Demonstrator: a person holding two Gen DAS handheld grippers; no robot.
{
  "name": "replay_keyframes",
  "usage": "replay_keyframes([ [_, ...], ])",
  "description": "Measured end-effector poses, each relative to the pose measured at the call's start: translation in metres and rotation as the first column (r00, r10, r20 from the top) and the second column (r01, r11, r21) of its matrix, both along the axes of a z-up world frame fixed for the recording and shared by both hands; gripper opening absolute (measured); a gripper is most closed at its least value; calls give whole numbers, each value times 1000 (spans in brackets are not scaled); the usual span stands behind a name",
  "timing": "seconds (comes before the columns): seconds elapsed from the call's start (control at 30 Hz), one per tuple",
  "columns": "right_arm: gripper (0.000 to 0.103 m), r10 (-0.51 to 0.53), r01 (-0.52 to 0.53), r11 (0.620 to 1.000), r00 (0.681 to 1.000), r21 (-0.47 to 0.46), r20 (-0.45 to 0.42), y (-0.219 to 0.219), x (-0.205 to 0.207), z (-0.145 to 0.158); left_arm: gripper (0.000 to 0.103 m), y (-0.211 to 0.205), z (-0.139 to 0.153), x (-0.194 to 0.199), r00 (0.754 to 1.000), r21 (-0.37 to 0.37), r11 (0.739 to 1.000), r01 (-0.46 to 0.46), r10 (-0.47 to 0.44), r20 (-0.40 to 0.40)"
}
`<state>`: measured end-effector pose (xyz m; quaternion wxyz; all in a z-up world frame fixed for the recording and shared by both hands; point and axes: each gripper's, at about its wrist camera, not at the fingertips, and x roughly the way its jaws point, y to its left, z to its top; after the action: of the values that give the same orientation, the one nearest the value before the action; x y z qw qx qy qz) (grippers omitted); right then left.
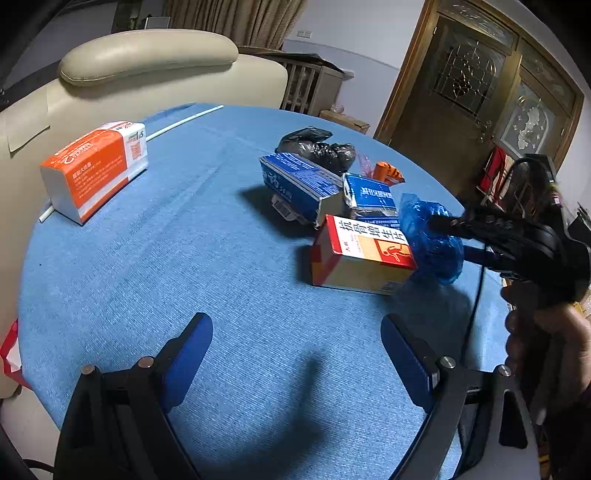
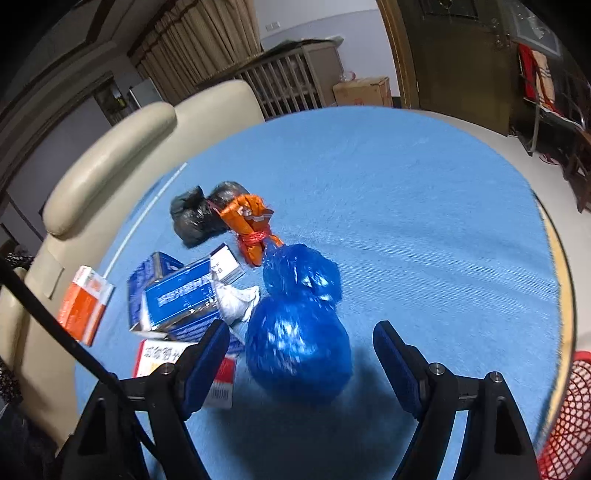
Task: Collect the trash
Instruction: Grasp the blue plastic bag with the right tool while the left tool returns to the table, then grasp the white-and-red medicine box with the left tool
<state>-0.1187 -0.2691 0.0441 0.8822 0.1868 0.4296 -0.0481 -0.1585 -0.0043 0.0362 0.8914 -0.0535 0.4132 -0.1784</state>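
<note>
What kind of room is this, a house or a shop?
Most likely a room in someone's home: a cream padded chair stands at a round table under a blue cloth, with curtains and a wooden door behind.

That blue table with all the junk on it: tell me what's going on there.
A person holding a gripper in each hand is clearing trash off the blue table. The right gripper is open around a knotted blue plastic bag, not yet squeezing it. The left gripper hangs open over bare cloth, holding nothing. Medicine boxes, a black bag and an orange wrapper are still uncollected.
</note>
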Motion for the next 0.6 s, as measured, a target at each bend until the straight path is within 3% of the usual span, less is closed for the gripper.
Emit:
replay_keyframes([
  [0.07,78,22,-23,1000,999,-8,-31,5,10,-8,92,-1,0,3,1000,-4,1000,-2,2,-6],
  [0.1,57,37,-37,999,998,3,-42,6,13,-12,92,-3,0,5,1000,-3,1000,-2,2,-7],
  [0.3,57,54,-54,998,998,13,-19,0,-4,-9,92,-34,7,18,999,18,999,40,-41,12],
  [0.6,57,-2,-2,997,998,72,61,-30,-59,11,92,-90,5,36,992,154,982,112,-119,39],
])
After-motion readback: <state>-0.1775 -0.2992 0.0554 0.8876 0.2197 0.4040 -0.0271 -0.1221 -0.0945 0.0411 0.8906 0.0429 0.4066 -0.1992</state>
